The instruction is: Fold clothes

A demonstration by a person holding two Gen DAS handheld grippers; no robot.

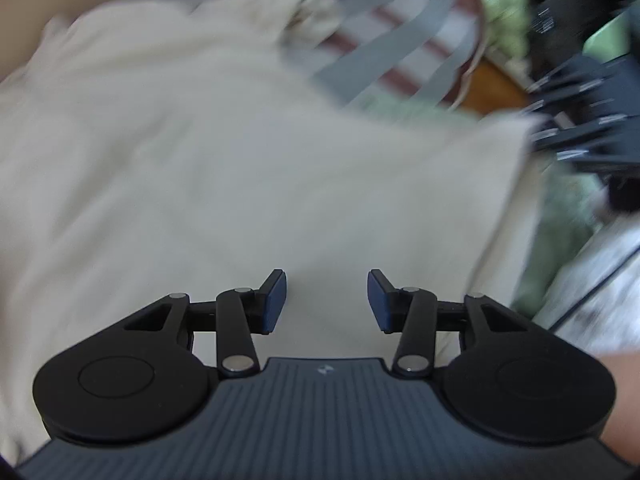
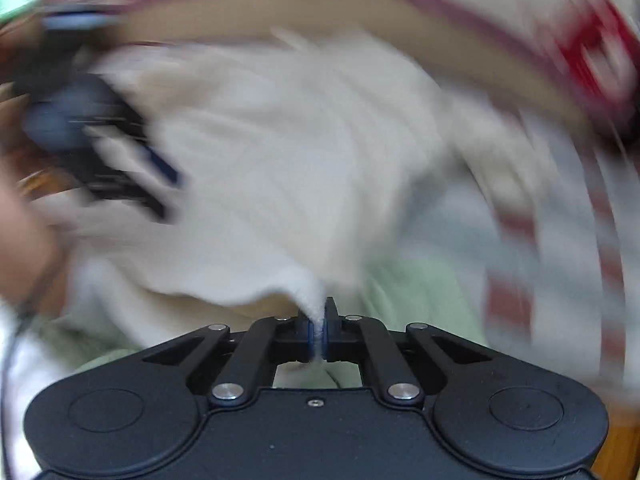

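The cream garment (image 1: 224,168) fills the middle of both views, spread in soft folds over a striped cloth (image 1: 400,40) of grey, white and dark red, with a patch of pale green fabric (image 2: 416,292) showing just beside its near edge. Everything is smeared with motion blur, so finer detail of the garment cannot be made out.

Right tool (image 2: 319,332): jaws pinched tight on a tuft of the cream garment's hem, the white fabric squeezed up between the two blue pads (image 2: 310,336).

Left tool (image 1: 327,300): jaws standing partly apart above the garment, blue pads (image 1: 276,300) facing each other with bare cream cloth showing through the gap and nothing gripped between them. In the right wrist view it appears as a dark blur (image 2: 100,144) at the garment's far left side.

Beyond the garment's far edge runs a tan band (image 2: 320,12), and a red patch (image 2: 592,52) sits past its right side. A hand (image 2: 24,232) shows at the left edge, beside the garment.
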